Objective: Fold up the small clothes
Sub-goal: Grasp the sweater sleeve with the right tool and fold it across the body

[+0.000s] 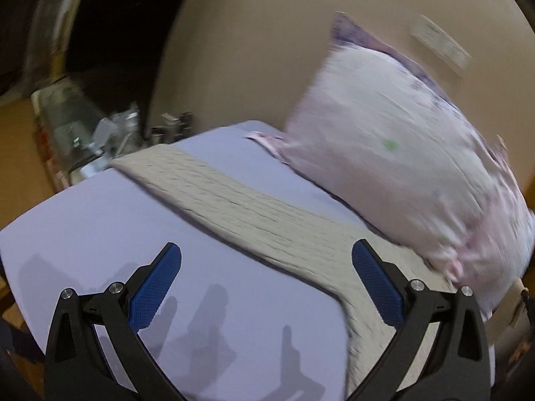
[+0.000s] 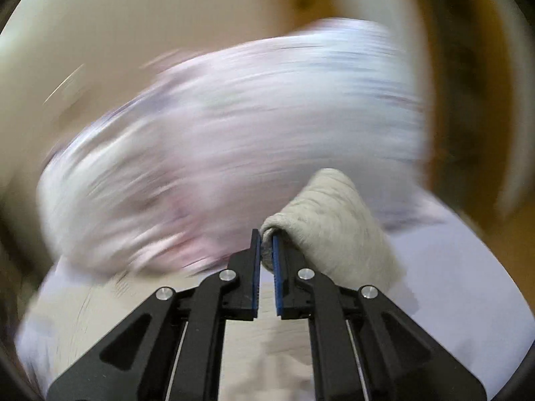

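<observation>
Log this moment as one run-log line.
left gripper: open, empty | right gripper: shut on knit garment | pillow behind | fold underway

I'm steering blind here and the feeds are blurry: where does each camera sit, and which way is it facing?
Left wrist view: sits on the left gripper, looking forward and down over the lavender sheet; the grey knit garment runs across it toward the pillow. Its two black fingers with blue pads stand wide apart, holding nothing.
Right wrist view: sits on the right gripper, facing the blurred pillow close up; its fingers are shut on a fold of the grey knit garment.
Shared: garment, pillow, sheet.
</observation>
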Available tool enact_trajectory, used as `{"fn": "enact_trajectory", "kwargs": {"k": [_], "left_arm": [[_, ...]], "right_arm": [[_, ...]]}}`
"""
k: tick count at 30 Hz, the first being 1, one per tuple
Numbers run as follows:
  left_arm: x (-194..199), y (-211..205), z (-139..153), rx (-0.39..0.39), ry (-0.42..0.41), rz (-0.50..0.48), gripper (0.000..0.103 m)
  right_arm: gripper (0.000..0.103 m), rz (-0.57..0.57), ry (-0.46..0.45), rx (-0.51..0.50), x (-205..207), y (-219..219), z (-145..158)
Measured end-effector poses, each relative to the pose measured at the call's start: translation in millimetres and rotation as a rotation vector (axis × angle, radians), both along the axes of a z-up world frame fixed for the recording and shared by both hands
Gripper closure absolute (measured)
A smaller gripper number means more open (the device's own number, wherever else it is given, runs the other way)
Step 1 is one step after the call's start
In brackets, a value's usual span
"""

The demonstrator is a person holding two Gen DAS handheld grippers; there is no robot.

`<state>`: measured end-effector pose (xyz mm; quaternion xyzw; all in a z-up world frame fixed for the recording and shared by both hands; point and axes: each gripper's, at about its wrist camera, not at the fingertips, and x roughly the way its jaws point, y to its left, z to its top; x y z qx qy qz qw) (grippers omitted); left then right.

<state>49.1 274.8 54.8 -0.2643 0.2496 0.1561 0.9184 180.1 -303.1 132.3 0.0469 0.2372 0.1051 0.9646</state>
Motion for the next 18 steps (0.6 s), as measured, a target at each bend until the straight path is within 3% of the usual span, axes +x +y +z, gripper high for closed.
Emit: {"fn": "enact_trajectory", "kwargs": {"k": [3, 5, 6, 7, 9, 13, 18], "left_arm": [[5, 18, -7, -0.046, 0.036, 0.048, 0.002], [10, 33, -14, -0.107, 0.055, 0.065, 0.006], [13, 43, -19, -0.158, 0.054, 0.073, 0.010], [15, 49, -23, -0.191, 0.055, 0.085, 0.011], [19, 59, -32, -0.248, 0.053, 0.110, 0.018], [31, 85, -48, -0.357, 0.069, 0.157, 0.027], [40, 112, -51, -0.409, 0.055, 0.224, 0.038]], "right_arm": [[0.093, 0.352, 0.216, -0.095, 3, 123, -50], [0.086, 0.451, 0.310, -0.110, 0, 155, -71], [0.074, 0.468, 0.312, -0.112, -6, 162, -76], [0.066, 0.464, 0.293, -0.109, -15, 162, -74], [0.037, 0.422, 0.231, -0.087, -24, 145, -64], [0.033, 0.319, 0.217, 0.002, -33, 83, -50], [0.030, 0.227, 0.241, 0.065, -30, 34, -58]]}}
